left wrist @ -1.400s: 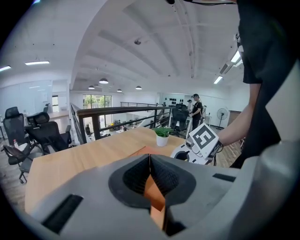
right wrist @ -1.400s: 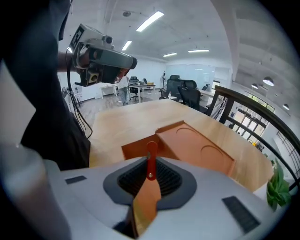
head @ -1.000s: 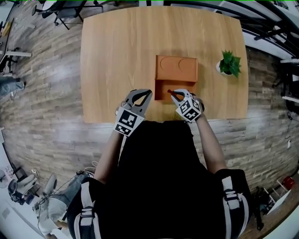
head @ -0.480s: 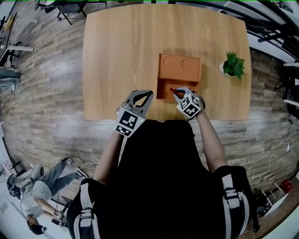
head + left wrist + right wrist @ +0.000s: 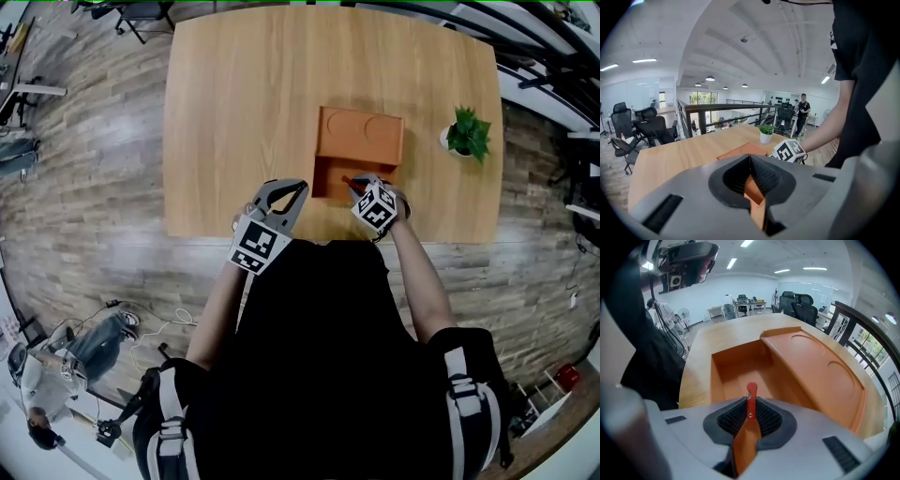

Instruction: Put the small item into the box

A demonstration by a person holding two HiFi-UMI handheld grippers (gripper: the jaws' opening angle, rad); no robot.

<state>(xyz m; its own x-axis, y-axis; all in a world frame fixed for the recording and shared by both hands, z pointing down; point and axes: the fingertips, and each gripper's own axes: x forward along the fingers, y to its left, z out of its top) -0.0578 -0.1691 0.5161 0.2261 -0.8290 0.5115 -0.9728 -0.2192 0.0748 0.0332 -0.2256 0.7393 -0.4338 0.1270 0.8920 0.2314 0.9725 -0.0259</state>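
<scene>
An orange box [image 5: 361,137] lies on the wooden table [image 5: 234,103], with a flat lid part at the far side and an open compartment [image 5: 330,178] at the near side. My right gripper [image 5: 352,185] is shut on a small thin red item [image 5: 751,394], which pokes out over the open compartment [image 5: 740,369]. My left gripper [image 5: 298,187] hovers just left of the box near the table's front edge, its jaws closed together with nothing between them [image 5: 750,159]. The box [image 5: 740,151] and the right gripper's marker cube [image 5: 790,151] show in the left gripper view.
A small potted plant [image 5: 464,131] in a white pot stands on the table right of the box, also visible as the plant [image 5: 765,132] in the left gripper view. Office chairs [image 5: 801,303] and a railing [image 5: 862,329] lie beyond the table.
My right gripper has edged slightly forward over the box's open compartment, still holding the red item. The left gripper has stayed put.
</scene>
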